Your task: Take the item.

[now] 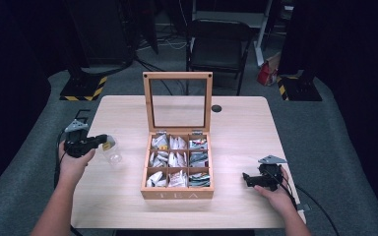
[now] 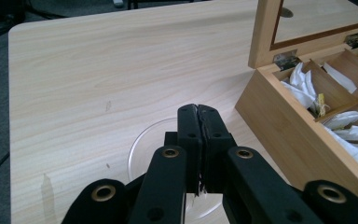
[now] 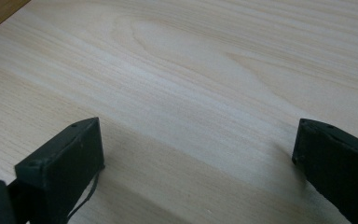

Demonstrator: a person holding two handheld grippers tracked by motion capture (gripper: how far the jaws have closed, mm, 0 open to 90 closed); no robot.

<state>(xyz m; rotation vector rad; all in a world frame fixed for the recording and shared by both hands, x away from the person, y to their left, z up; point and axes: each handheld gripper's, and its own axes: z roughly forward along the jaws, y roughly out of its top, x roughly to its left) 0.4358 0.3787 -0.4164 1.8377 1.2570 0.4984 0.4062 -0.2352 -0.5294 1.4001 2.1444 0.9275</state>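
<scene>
An open wooden tea box (image 1: 177, 193) sits mid-table with its glass lid (image 1: 147, 101) standing upright. Its compartments hold several tea bags (image 1: 177, 160). My left gripper (image 1: 103, 142) is left of the box, directly over a clear glass cup (image 1: 113, 156). Its jaws are shut, with a small yellow-tagged tea bag (image 1: 107, 144) at the tips. In the left gripper view the shut left gripper (image 2: 199, 111) covers the cup rim (image 2: 137, 142), and a white scrap (image 2: 198, 189) shows between the pads. My right gripper (image 1: 246, 178) rests low at the table's right, open; the right gripper (image 3: 196, 149) has only bare wood between its jaws.
The wooden table (image 1: 236, 128) has a round cable hole (image 1: 217, 108) behind the box. A black chair (image 1: 219, 46) stands beyond the far edge. The box wall (image 2: 289, 121) lies close to the right of my left gripper.
</scene>
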